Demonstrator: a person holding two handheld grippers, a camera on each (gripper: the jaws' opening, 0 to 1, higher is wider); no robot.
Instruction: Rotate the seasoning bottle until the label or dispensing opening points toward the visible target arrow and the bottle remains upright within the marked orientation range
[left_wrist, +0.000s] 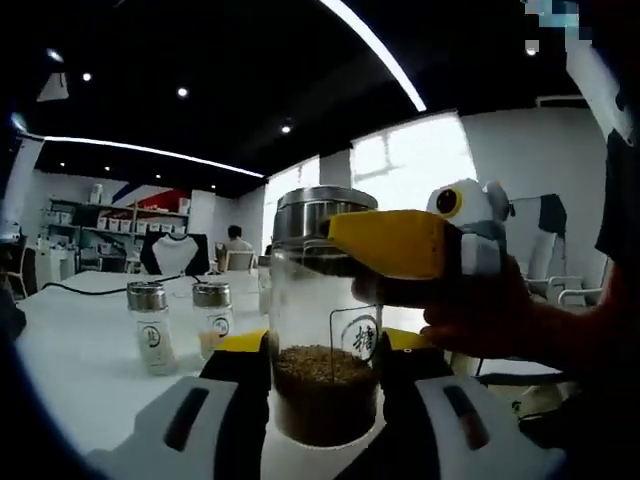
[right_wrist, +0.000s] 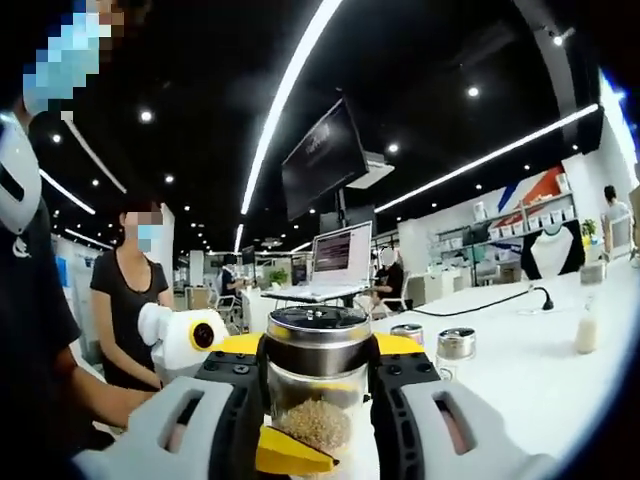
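Observation:
The seasoning bottle is clear glass with a steel lid, brown granules in its lower half and a square label facing the left gripper view. It stands upright on the white table. My left gripper is shut on its lower body, one jaw on each side. My right gripper comes in from the right, yellow jaws at the bottle's neck just below the lid. In the right gripper view, the right gripper is shut on the bottle at the lid. The left gripper shows to the left.
Two smaller shakers stand left of the bottle. Further along the table are shakers, a small bottle, a black cable and a laptop. A person stands at the table's end.

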